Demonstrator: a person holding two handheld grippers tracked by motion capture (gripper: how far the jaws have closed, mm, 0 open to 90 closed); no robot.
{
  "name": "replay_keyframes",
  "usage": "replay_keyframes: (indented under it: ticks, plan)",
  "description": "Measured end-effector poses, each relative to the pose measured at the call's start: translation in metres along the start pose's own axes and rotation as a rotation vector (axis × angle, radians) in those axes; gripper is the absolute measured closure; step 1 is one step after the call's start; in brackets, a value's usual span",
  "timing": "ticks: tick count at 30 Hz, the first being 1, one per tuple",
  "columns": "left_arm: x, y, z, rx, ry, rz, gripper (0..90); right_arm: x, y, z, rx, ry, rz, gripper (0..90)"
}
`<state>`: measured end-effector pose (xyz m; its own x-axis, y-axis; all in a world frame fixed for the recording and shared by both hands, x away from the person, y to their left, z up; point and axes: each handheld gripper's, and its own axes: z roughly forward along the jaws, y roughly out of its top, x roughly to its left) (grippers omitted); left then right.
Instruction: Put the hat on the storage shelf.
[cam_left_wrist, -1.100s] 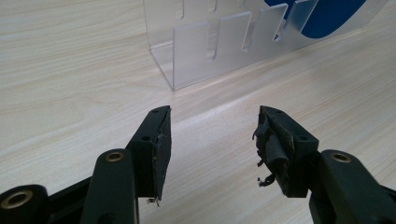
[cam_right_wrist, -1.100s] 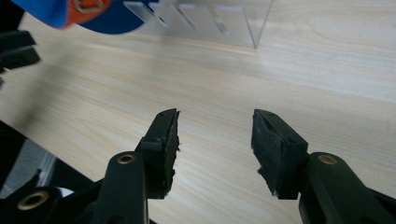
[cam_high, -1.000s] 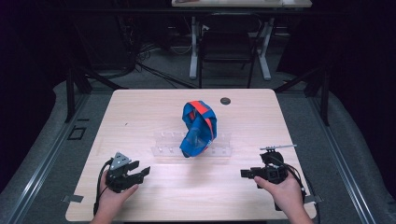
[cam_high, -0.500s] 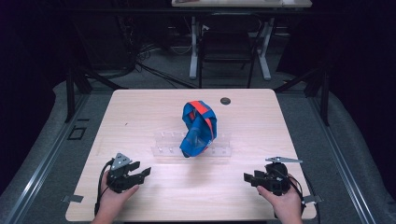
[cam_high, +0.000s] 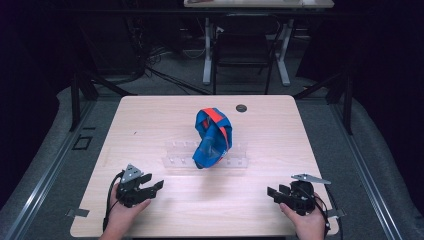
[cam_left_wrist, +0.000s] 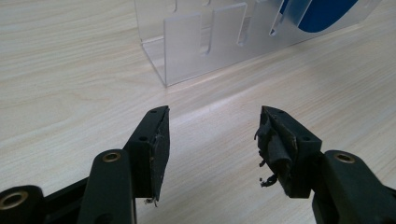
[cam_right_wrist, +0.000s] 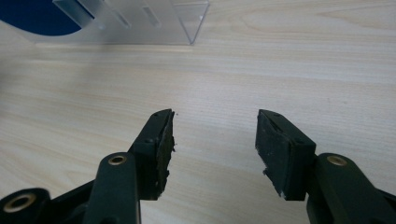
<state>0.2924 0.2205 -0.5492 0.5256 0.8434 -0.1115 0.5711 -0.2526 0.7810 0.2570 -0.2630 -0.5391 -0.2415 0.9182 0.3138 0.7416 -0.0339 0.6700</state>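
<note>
Here both jaws spread empty: left hand-held gripper (cam_high: 154, 187) lower left, right hand-held gripper (cam_high: 276, 192) lower right, blue-and-red bundle (cam_high: 212, 135) in clear rack (cam_high: 175, 155) mid-table (cam_high: 150, 120).

The table (cam_high: 150, 125) lies bare along its near edge, and the left gripper (cam_high: 156, 186) and right gripper (cam_high: 272, 191), both with jaws apart and nothing between them, have open wood between each other and ahead of them. What stands in the way is the clear slotted rack (cam_high: 175, 155) across the middle, with a blue and red strap (cam_high: 212, 135) rising out of it. Beyond the rack, the far half of the table is open apart from a small dark disc (cam_high: 241, 108) near the back edge.
</note>
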Motion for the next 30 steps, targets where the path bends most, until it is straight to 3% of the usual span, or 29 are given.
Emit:
replay_keyframes:
  ticks: [7,14,30]
  plan:
    - [-0.002,-0.001,0.004,0.004,0.002,0.005,43.5,-0.009,-0.005,0.010,0.016,0.002,0.033,44.8]
    - [-0.003,-0.001,0.006,0.004,-0.004,0.012,43.5,-0.011,-0.007,0.015,0.001,-0.014,0.015,43.2]
    - [-0.008,0.001,0.012,0.005,-0.005,0.028,43.1,-0.016,-0.008,0.016,-0.010,-0.005,0.037,43.1]
